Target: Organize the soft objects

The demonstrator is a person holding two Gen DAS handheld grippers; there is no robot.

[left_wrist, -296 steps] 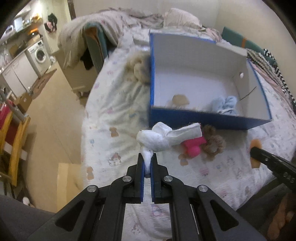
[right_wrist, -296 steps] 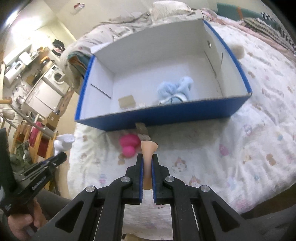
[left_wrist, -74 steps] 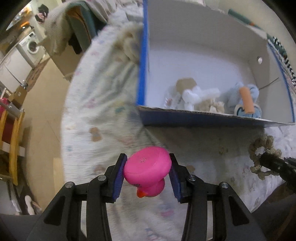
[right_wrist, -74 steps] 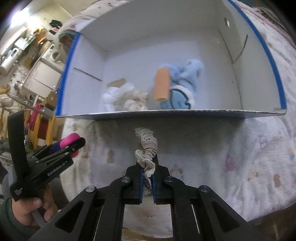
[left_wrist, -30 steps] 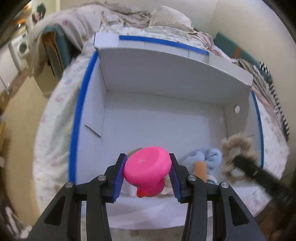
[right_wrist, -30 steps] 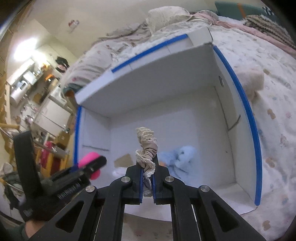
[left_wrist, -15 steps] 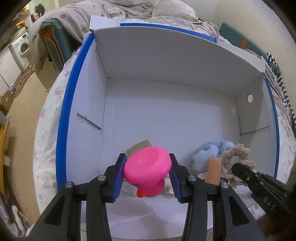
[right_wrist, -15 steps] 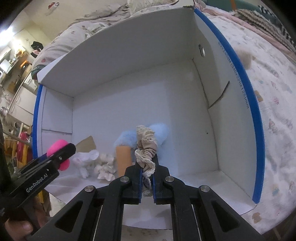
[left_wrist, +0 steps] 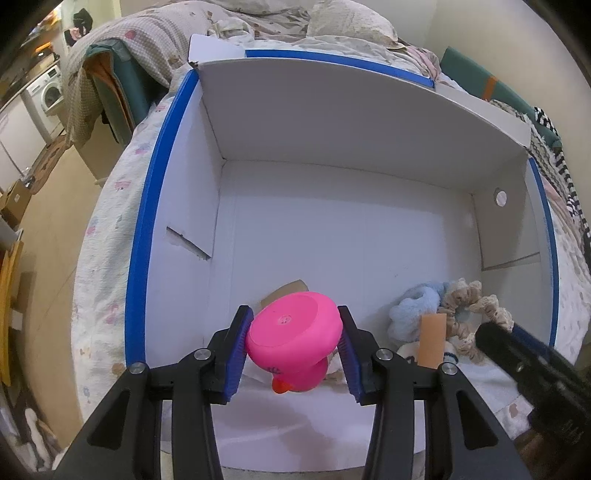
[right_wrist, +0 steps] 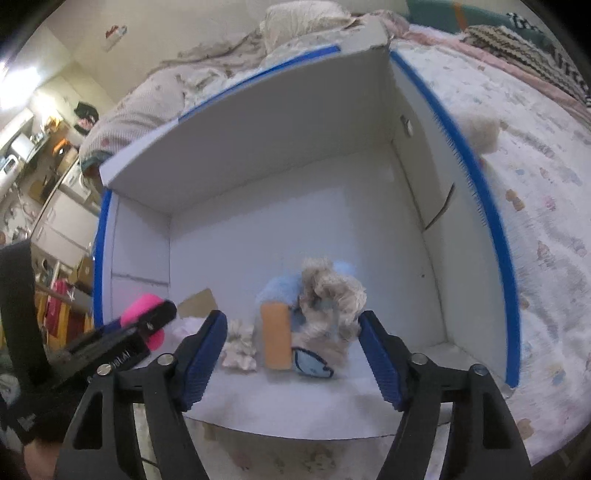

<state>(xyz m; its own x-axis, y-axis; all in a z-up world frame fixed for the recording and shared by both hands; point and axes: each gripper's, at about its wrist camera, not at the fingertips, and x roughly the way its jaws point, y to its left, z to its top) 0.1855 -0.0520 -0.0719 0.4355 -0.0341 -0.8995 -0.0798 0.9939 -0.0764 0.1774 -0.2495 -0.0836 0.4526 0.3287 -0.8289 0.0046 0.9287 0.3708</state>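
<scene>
Over the box (left_wrist: pixel 147 236) on the bed, the left gripper (left_wrist: pixel 293 350) clamps a pink duck (left_wrist: pixel 295 343), while the right gripper (right_wrist: pixel 291 354) is opening, empty, above the scrunchie (right_wrist: pixel 332 291) lying inside.

A lived-in home bedroom. A bed (left_wrist: pixel 110 236) with a printed sheet, rumpled blankets (left_wrist: pixel 155 33) and a pillow (left_wrist: pixel 347 18). A washing machine (left_wrist: pixel 50 94) stands in the adjoining room.

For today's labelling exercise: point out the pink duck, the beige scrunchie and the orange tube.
pink duck (left_wrist: pixel 291 332), left wrist view, on its flat pink base
beige scrunchie (left_wrist: pixel 476 301), left wrist view, on its ruffled upper loop
orange tube (right_wrist: pixel 275 334), right wrist view, middle of its side
</scene>
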